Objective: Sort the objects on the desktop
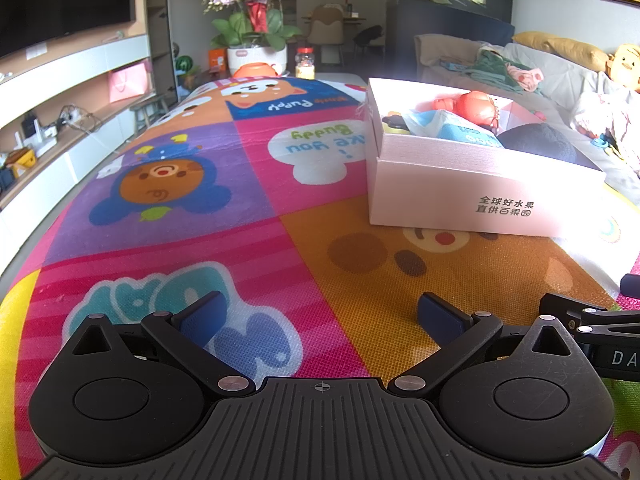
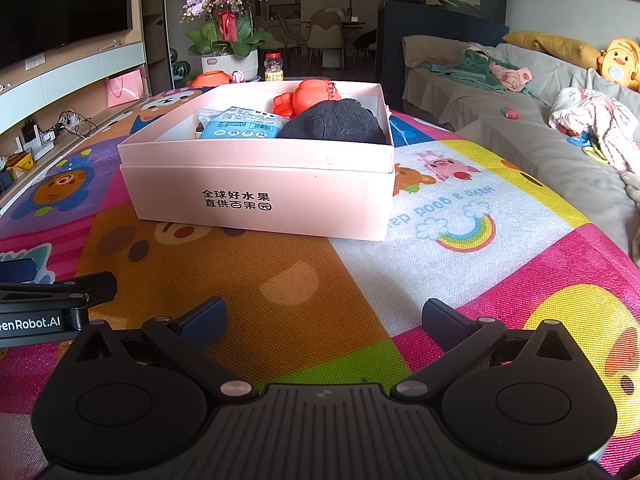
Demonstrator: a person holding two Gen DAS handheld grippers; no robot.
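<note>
**Ana:** Fingers spread wide on both sides! The left gripper has its blue pads well apart, nothing between them, just the colourful play mat underneath.

**Ben:** Same for the right gripper, jaws gaping over the orange bear patch, holding nothing. The two tools sit just beside each other; each shows at the edge of the other's view.

**Ana:** And the pink box? From the right wrist it sits at twelve o'clock, long side facing the camera, long axis running nine to three, printed characters upright toward us.

**Ben:** From the left wrist it's up at two o'clock, one corner turned toward the camera.

**Ana:** Lid off, and it's loaded: an orange toy at the far wall, a dark knitted item near the right wall, a blue-and-white packet left of it.

**Ben:** Beyond the mat, at twelve, a potted orchid and a yellow-filled jar.
</note>
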